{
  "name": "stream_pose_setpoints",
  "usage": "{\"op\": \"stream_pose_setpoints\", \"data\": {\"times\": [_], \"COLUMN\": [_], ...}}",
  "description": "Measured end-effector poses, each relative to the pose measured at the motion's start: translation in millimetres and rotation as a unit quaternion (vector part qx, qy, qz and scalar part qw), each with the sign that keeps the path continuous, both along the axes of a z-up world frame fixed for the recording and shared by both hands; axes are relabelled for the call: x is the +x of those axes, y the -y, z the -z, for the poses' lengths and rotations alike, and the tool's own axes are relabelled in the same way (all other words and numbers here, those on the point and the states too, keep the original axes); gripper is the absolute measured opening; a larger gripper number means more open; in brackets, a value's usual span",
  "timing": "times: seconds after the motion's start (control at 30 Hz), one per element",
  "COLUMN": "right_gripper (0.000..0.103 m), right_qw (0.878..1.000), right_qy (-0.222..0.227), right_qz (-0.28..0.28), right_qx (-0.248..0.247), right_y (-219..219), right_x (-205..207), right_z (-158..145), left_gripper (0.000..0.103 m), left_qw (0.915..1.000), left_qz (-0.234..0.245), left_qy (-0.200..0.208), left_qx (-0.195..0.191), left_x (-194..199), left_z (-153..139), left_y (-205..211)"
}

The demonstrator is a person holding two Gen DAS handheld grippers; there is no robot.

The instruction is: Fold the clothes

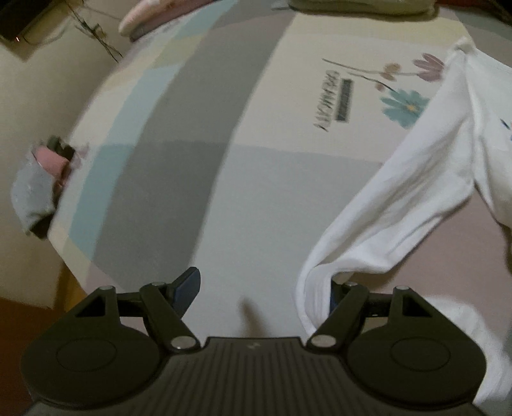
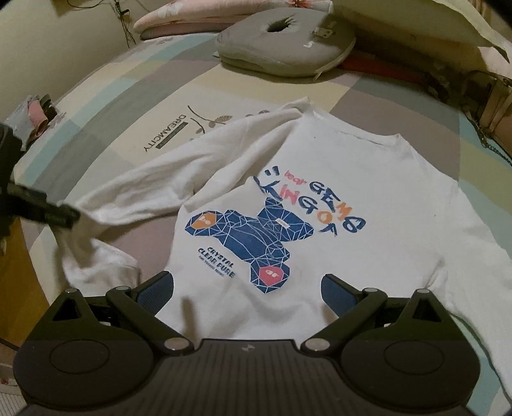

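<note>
A white long-sleeved shirt (image 2: 368,179) with a blue bear print lies front up on the bed. Its left sleeve (image 2: 153,179) stretches toward the bed's left edge. In the left wrist view that sleeve (image 1: 400,198) runs down from the upper right, and its cuff drapes over the right finger of my left gripper (image 1: 259,291). The jaws stand wide apart; the left pad (image 1: 187,288) is bare and nothing is pinched. My left gripper (image 2: 54,217) also shows at the cuff in the right wrist view. My right gripper (image 2: 248,294) is open, hovering over the shirt's lower part.
The patchwork bed sheet (image 1: 192,128) ends at a wall on the left. A grey cushion with a hole (image 2: 284,41) and pink pillows (image 2: 192,19) lie at the far end. Small grey and pink cloth items (image 1: 41,179) sit at the left edge. Straps and clutter (image 2: 492,102) lie far right.
</note>
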State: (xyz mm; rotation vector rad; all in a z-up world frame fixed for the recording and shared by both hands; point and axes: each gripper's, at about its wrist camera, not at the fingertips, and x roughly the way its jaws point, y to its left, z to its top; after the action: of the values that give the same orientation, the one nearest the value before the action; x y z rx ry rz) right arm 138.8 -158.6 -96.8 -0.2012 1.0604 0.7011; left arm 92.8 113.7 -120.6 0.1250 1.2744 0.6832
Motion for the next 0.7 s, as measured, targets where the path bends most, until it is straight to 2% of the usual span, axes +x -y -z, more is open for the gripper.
{"op": "stream_pose_setpoints", "data": {"times": [0.43,0.57,0.7], "right_gripper": [0.101,0.101,0.101], "right_qw": [1.0,1.0,0.999], "right_qy": [0.001,-0.001,-0.004], "right_qz": [0.019,0.023,0.029], "right_qx": [-0.015,-0.02,-0.025], "right_y": [0,-1,-3], "right_x": [10,12,14], "right_z": [5,7,9], "left_gripper": [0.076,0.076,0.076], "left_qw": [0.9937,0.9912,0.9857], "left_qz": [0.031,0.039,0.067], "left_qy": [0.024,0.039,0.057], "left_qx": [0.105,0.121,0.144], "left_x": [39,62,85], "left_z": [-22,-32,-46], "left_y": [-52,-75,-91]}}
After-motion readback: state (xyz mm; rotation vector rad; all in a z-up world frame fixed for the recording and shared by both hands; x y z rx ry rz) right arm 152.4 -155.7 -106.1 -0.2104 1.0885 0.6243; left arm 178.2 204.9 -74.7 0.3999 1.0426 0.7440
